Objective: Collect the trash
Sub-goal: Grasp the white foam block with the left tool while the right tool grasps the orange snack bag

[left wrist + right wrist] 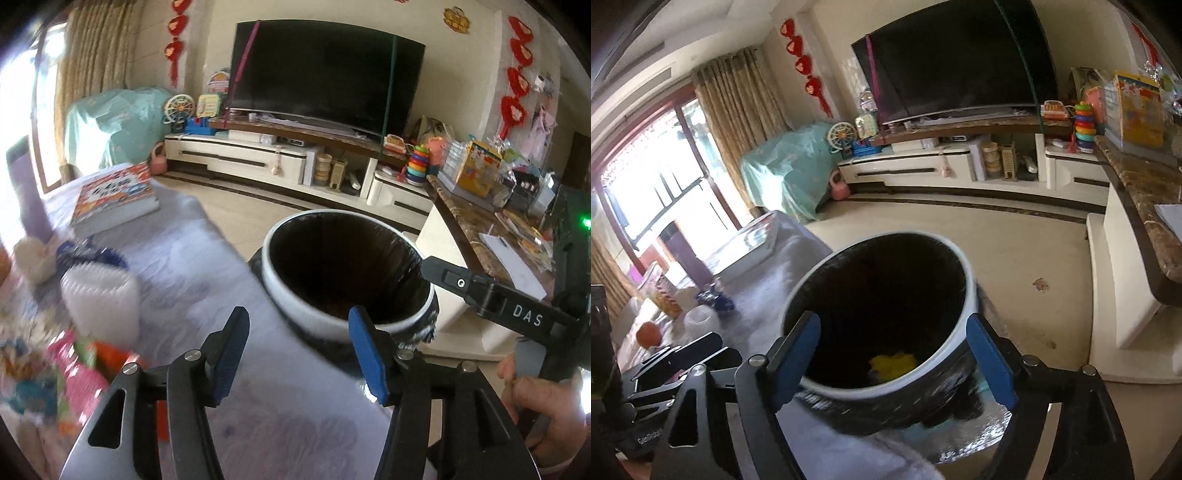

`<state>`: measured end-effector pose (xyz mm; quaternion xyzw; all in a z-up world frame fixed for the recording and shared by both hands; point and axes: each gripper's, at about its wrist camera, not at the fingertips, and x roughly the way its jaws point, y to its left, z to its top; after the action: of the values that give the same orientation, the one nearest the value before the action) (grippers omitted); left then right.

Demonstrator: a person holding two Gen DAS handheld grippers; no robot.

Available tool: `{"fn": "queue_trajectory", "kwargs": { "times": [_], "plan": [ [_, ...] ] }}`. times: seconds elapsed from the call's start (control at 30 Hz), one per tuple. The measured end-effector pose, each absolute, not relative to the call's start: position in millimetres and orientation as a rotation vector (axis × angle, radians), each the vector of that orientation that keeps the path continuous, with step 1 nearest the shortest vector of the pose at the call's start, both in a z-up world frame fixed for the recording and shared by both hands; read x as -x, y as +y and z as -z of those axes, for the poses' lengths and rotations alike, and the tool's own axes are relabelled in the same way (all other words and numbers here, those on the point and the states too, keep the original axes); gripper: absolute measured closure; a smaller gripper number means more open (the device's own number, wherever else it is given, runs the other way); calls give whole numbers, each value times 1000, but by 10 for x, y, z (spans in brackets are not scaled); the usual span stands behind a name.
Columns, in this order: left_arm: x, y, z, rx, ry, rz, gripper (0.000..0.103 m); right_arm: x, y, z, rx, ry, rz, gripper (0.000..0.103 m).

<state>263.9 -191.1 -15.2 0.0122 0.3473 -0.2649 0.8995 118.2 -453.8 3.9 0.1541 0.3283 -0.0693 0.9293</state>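
Black liner fills the bin (349, 275), which stands against the edge of the table (207, 266); all places here are given from that bin. The right gripper (897, 354) hangs over its near rim with its blue pads spread wide and nothing between them, and deep inside lies a yellow scrap (893, 364), so a drop looks to have been made. The left gripper (301, 360) sits just short of the near rim over the tablecloth, its jaws parted about halfway and empty. More trash seems to wait on the table to the left of the bin: bright wrappers (79, 363) near the table's front edge, blurred, and a white ribbed cup (99, 299) between them and the bin; farther left and back lies a book (116, 195), probably not trash. To do this step well, I would draw the right gripper up and clear of the rim before swinging away, so a finger does not catch the liner or tip the bin. The left should then go to the nearest wrapper, come down with fingers wide, pinch it flat against the cloth without snagging the fabric, and carry it fully over the opening before letting go.
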Motion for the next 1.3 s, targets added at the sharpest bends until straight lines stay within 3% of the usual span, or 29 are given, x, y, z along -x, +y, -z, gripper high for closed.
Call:
{"fn": "queue_trajectory", "kwargs": {
  "times": [1.3],
  "plan": [
    [-1270, 103, 254, 164, 790, 162, 45, -1082, -2722, 426, -208, 790, -187, 16]
  ]
}}
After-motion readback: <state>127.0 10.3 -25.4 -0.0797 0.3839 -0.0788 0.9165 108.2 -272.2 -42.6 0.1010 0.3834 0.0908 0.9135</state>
